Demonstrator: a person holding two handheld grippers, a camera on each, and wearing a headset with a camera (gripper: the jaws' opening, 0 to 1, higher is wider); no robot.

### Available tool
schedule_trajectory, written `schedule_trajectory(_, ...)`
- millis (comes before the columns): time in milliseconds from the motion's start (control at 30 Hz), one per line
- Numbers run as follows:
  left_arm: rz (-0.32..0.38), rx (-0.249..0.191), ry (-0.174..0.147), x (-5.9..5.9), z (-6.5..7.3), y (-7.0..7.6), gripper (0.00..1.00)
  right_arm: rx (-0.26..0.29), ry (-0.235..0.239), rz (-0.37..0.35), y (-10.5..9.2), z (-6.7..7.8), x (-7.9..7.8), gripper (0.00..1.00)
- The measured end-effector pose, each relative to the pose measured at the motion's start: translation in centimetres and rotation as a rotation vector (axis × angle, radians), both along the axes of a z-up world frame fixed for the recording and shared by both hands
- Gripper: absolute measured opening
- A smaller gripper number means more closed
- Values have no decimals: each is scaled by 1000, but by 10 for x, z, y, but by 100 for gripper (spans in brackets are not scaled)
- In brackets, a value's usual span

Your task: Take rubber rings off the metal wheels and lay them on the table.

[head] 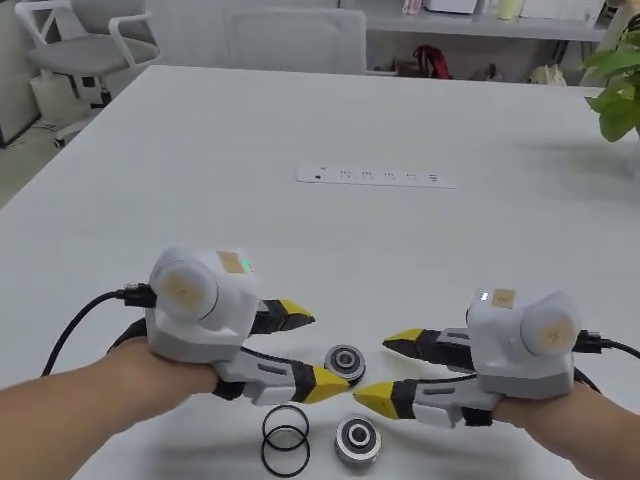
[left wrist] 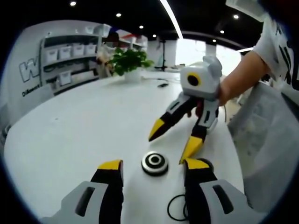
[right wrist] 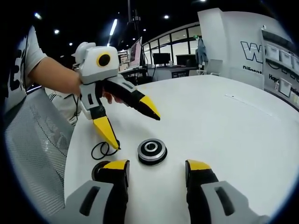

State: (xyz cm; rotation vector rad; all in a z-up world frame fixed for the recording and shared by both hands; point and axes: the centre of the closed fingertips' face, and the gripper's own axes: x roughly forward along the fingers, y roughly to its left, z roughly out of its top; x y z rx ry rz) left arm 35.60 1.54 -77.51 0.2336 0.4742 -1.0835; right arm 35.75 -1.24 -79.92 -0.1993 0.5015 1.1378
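Flanking wheel [head: 345, 362] at near edge of table [head: 300, 120] | left gripper [head: 320, 350], right gripper [head: 378, 369]: both held spread | risk: wheel may be skidded off edge if pinched off-centre

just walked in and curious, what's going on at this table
A person holds a claw in each hand, left claw and right claw, both open and aimed at one metal wheel between them on the white table. Neither touches it. Two rubber rings already lie loose beside a second wheel.
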Motion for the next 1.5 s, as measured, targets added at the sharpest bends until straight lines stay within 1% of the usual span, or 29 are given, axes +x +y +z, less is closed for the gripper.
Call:
schedule_trajectory(167,-12,4,7,0,-3,-5,46,4,1,-1,0,-1,0,45)
schedule_trajectory(400,-30,7,29,-3,-7,-12,37,4,2,-2,-1,-2,0,45)
schedule_trajectory(600,-41,23,32,-3,-12,-16,29,5,7,0,0,-5,-1,45)
schedule_trajectory(767,-41,43,25,-1,-16,-16,22,8,6,1,1,-4,-2,45)
schedule_trajectory(800,-38,41,19,0,-16,-17,21,10,5,2,2,-4,-2,45)
schedule_trajectory(833,-36,43,21,0,-17,-17,20,11,5,2,2,-3,-2,45)
schedule_trajectory(867,-30,49,12,2,-17,-16,18,13,4,3,3,-3,-2,45)
schedule_trajectory(933,-23,54,6,4,-17,-16,15,13,3,5,4,-3,-2,44)
schedule_trajectory(1100,-22,61,-13,3,-17,-17,15,16,-1,4,9,-2,-1,43)
schedule_trajectory(1233,-2,64,-27,4,-17,-17,14,16,-2,5,16,-3,0,41)
schedule_trajectory(1367,16,57,-27,4,-17,-16,14,13,-1,11,19,-4,-1,39)
schedule_trajectory(1500,27,55,-25,4,-17,-16,14,7,0,6,21,-7,0,35)
